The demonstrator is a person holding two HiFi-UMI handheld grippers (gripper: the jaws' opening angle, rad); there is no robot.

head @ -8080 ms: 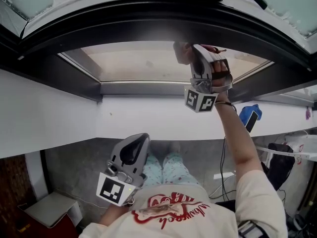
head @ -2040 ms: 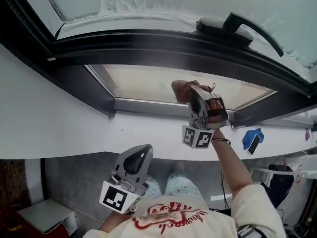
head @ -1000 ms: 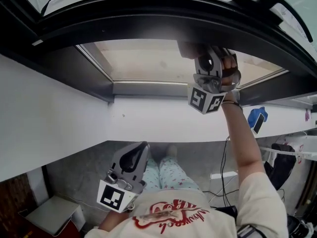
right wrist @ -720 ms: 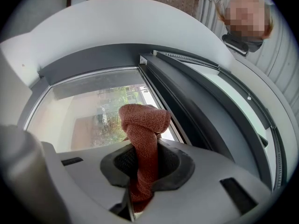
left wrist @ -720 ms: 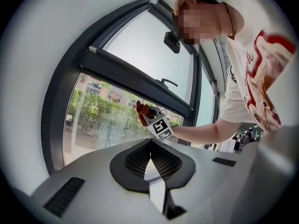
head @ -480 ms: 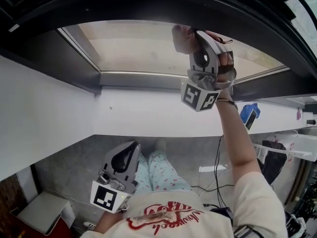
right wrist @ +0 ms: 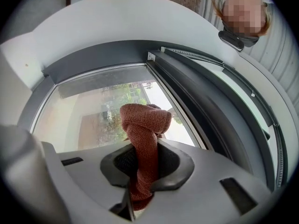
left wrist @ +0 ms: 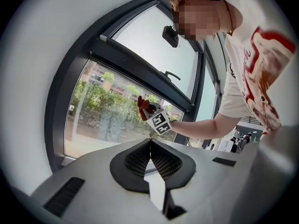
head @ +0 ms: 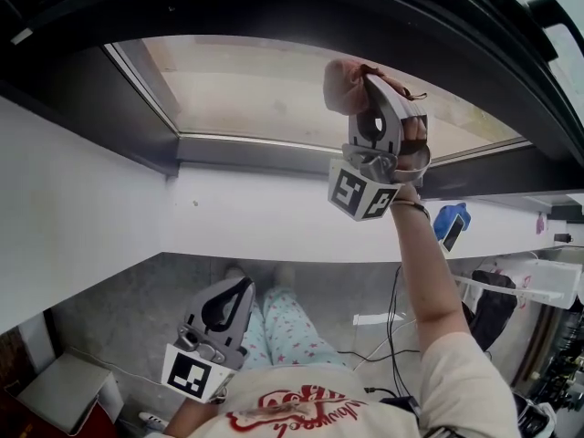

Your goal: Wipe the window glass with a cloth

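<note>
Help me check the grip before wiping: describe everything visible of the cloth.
The cloth is a reddish-brown, coarse-woven rag twisted into a thick roll. The right gripper is shut on its middle, and the fingers pinch it from both sides. A bunched, folded end sticks out beyond the tips toward the lower window glass. A shorter tail runs back between the fingers. Whether the end touches the glass cannot be told.

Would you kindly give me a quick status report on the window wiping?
Right gripper shut on red cloth, up at the lower window glass. Left gripper shut, empty, held low. Nothing blocking.
</note>
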